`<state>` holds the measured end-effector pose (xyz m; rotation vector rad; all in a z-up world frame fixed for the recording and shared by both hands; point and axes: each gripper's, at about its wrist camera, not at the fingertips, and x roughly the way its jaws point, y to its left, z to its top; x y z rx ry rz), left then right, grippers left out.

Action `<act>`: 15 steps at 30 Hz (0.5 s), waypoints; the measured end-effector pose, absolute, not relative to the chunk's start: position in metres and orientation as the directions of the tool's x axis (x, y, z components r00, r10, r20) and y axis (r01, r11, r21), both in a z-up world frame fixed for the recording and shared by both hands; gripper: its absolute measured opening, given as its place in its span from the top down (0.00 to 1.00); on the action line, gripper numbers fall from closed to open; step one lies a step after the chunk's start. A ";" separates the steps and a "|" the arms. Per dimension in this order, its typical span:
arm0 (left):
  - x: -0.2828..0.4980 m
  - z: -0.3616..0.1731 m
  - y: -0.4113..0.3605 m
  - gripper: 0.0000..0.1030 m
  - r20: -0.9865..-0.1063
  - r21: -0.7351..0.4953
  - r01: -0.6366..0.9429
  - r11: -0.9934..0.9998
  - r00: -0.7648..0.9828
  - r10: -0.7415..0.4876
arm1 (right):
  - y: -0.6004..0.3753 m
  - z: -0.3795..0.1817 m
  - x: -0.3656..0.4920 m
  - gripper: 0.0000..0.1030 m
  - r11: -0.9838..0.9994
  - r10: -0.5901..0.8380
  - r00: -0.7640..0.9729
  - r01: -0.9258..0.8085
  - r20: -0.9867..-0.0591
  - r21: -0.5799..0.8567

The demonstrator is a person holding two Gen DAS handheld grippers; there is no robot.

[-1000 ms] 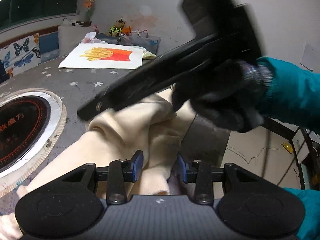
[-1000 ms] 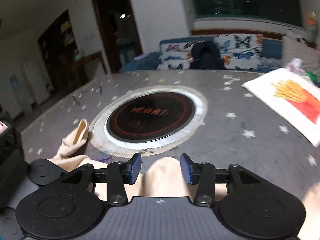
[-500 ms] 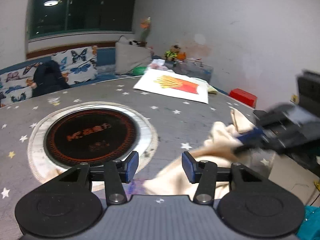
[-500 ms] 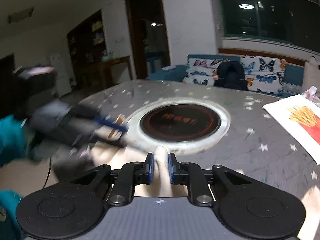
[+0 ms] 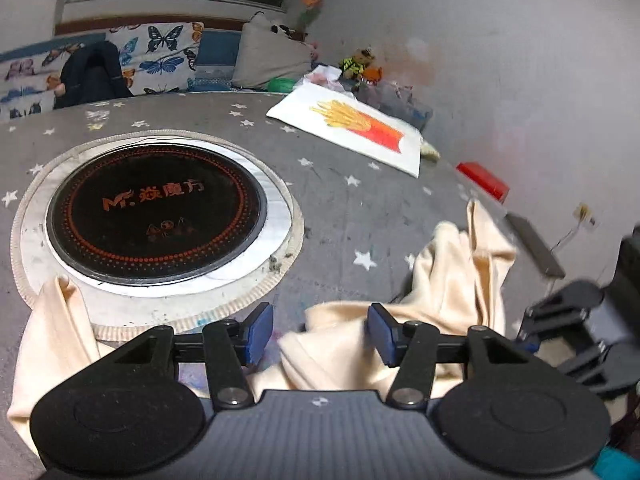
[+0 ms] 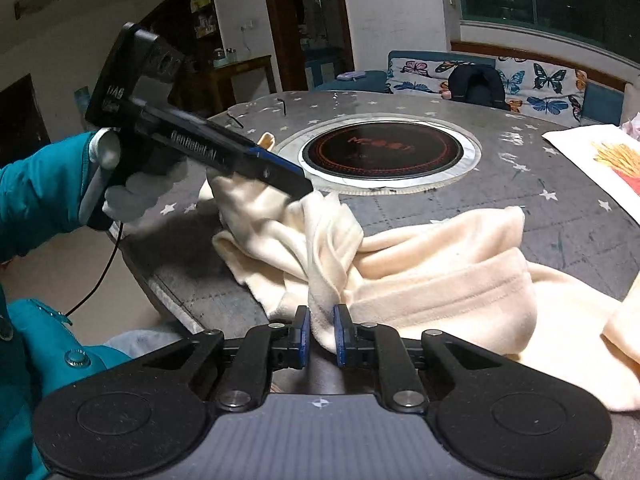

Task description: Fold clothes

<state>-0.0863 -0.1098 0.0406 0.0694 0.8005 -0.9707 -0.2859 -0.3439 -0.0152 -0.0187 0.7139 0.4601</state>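
A cream fleece garment lies crumpled on the grey star-patterned table near its front edge. It also shows in the left wrist view. My right gripper is shut on a bunched fold of the garment at the table's near edge. My left gripper is open above the cloth, with nothing between its blue pads. In the right wrist view the left gripper hovers over the garment's left part, held by a gloved hand.
A round black hotplate in a pale ring sits in the table's middle. A white cloth with a fries print lies at the far right. The right gripper's body shows at the left view's right edge. A butterfly-print sofa stands behind.
My right gripper has closed on a fold of the garment. My left gripper has swung away and now points over the table with its jaws open.
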 end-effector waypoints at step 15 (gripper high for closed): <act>-0.058 0.018 -0.145 0.76 -0.707 -0.364 0.778 0.511 0.127 -0.696 | -0.343 -0.024 -0.298 0.88 0.905 0.378 0.685 -0.415 -0.623 0.093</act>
